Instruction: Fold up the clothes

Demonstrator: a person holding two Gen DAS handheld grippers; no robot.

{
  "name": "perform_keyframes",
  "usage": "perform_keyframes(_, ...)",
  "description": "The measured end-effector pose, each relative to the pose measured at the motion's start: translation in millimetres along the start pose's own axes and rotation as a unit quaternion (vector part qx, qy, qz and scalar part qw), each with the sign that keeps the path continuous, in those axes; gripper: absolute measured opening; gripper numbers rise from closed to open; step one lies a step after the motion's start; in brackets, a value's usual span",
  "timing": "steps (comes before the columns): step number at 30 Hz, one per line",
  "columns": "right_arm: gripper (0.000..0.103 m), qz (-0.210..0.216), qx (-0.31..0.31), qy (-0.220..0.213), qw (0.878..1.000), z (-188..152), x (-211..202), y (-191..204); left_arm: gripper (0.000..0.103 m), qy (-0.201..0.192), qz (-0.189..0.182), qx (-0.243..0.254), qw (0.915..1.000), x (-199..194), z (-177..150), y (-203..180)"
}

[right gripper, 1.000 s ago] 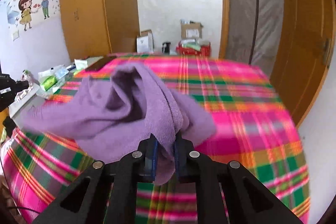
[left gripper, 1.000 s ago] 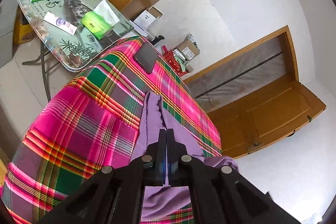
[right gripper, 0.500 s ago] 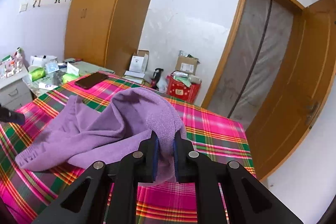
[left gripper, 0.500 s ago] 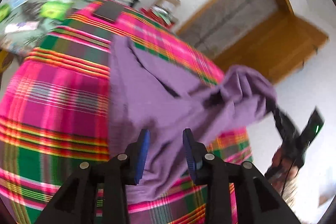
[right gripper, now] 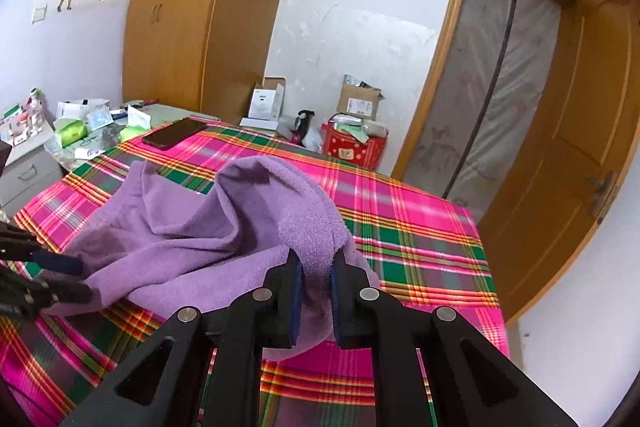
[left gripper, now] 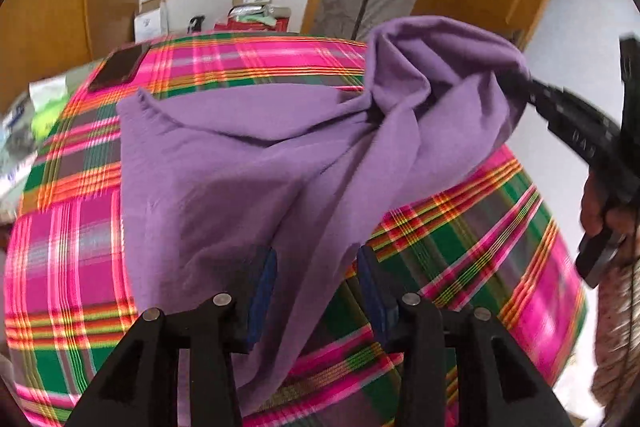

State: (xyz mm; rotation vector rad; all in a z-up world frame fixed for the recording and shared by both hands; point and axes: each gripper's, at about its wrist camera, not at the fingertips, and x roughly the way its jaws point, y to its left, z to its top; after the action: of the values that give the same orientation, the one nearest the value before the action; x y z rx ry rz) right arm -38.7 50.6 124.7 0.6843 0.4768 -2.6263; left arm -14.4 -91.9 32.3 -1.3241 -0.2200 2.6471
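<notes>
The plaid bed cover fills the lower frame, with the purple garment spread at centre-left. My right tool pinches a raised fold at lower centre; my left tool is opening, cloth loose between its jaws

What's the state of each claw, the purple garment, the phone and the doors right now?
Left claw: opening, cloth between fingers, not pinched.
Right claw: shut on purple garment.
Purple garment: unfolded, one end lifted, rest on plaid bed cover.
Phone: flat on cover, screen dark.
Room door: open.
Wardrobe: closed.
</notes>
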Motion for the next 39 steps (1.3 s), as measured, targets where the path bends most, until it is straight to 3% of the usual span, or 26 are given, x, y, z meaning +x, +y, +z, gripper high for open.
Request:
perform_keyframes(5, 0.012, 0.009, 0.005, 0.002, 1.000, -3, 3, -4, 0.040, 0.021, 0.013, 0.002, 0.9997, 19, 7, -5)
perform_keyframes(6, 0.012, 0.010, 0.004, 0.003, 1.000, -3, 3, -5, 0.025, 0.021, 0.014, 0.003, 0.9997, 21, 8, -5)
perform_keyframes(7, 0.012, 0.011, 0.002, 0.004, 1.000, -4, 4, -6, 0.016, 0.022, 0.006, 0.004, 0.9997, 22, 7, -5)
perform_keyframes(8, 0.012, 0.011, 0.000, 0.005, 1.000, -4, 5, -6, 0.008, 0.022, 0.001, 0.003, 0.9998, 21, 9, -3)
perform_keyframes(9, 0.012, 0.012, -0.002, 0.007, 1.000, -5, 6, -7, 0.006, 0.022, -0.003, 0.001, 0.9998, 20, 10, -1)
perform_keyframes(16, 0.012, -0.013, -0.010, 0.008, 1.000, -5, 14, -17, 0.005, -0.056, 0.009, -0.063, 0.9964, -20, 35, 34)
perform_keyframes(21, 0.012, -0.061, -0.047, -0.008, 0.997, 5, 18, -21, 0.004, -0.100, 0.012, -0.084, 0.9913, -47, 51, 47)
perform_keyframes(28, 0.012, -0.148, -0.147, -0.054, 0.977, 26, 15, -17, 0.002, -0.146, 0.009, -0.083, 0.9857, -74, 62, 42)
perform_keyframes(33, 0.012, -0.187, -0.176, -0.079, 0.963, 22, 10, -15, 0.002, -0.143, 0.004, -0.086, 0.9860, -75, 53, 44)
perform_keyframes(35, 0.012, -0.178, -0.176, -0.062, 0.966, 14, 16, -16, 0.002, -0.130, 0.004, -0.089, 0.9875, -69, 49, 45)
perform_keyframes(39, 0.012, -0.105, -0.130, 0.007, 0.986, -11, 32, -26, 0.002, -0.112, 0.007, -0.101, 0.9886, -60, 40, 50)
